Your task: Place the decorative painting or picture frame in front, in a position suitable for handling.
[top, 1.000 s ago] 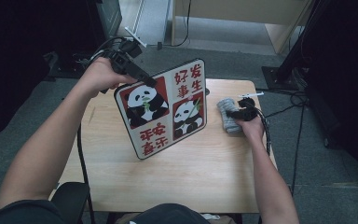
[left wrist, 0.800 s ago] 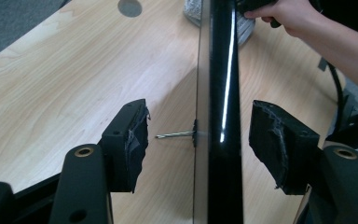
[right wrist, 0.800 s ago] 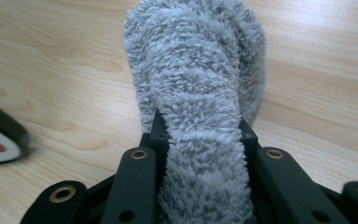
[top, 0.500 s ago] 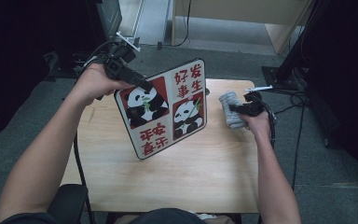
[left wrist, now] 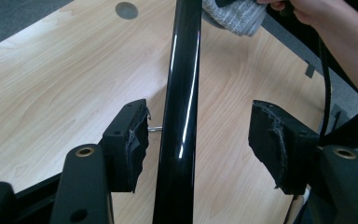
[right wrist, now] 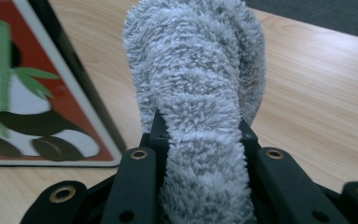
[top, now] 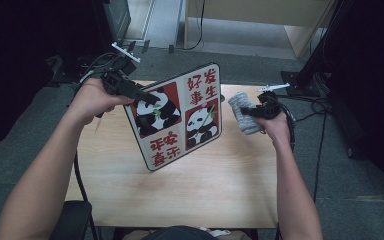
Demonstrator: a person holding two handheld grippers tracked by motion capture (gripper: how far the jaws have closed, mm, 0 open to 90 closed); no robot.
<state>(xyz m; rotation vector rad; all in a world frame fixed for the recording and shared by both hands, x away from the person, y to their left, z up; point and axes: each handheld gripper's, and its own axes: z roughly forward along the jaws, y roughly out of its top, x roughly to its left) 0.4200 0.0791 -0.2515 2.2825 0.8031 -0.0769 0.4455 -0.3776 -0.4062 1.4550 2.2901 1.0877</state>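
Two things are in my hands: a grey fluffy cloth and a panda board. The cloth sits bunched between the jaws of my right hand-held gripper, which is clamped tight on it, above the desk at about 2 o'clock from the desk's middle. In the right gripper view the cloth rises straight up from the jaws, its long axis running toward 12 o'clock, and the board's printed face lies at 9 o'clock, near but apart.

My left hand-held gripper has the board by its upper left edge, tilted face-up, its lower corner near or on the desk. In the left gripper view the board's black rim runs between the pads; one pad stands visibly off it, so I cannot tell how firmly it is pinched.

I judge the coming move is wiping: the board lies toward 9 o'clock from the cloth, and my right hand is the nearer one to carry it across.
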